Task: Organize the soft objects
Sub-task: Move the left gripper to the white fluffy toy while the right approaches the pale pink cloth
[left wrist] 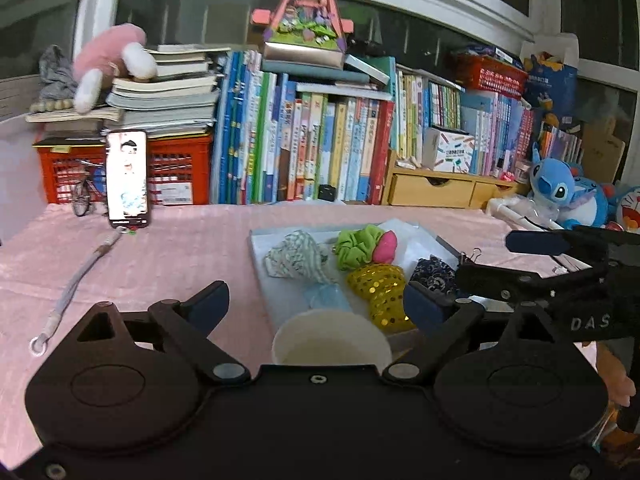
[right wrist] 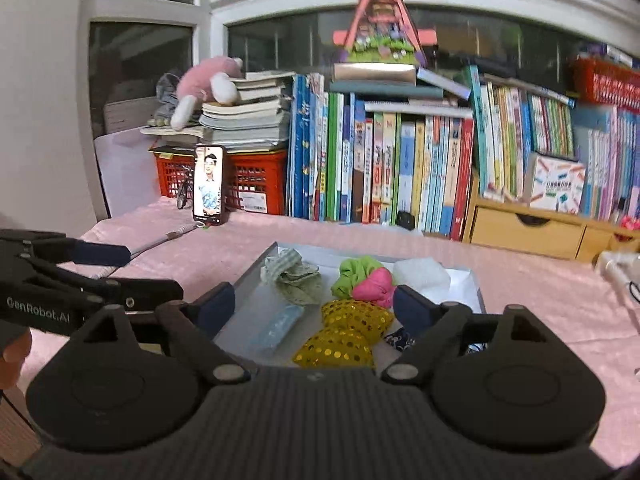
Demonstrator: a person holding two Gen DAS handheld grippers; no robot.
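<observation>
A grey tray on the pink tablecloth holds soft items: a green-striped cloth, a green scrunchie, a pink piece, a yellow sequined bow, a light blue item, a dark blue patterned piece and white padding. My left gripper is open and empty, with a white paper cup between its fingers. My right gripper is open and empty above the tray's near edge.
A phone stands against a red crate. A lanyard lies on the cloth at left. Books line the back, with a wooden drawer box and blue plush toys at right.
</observation>
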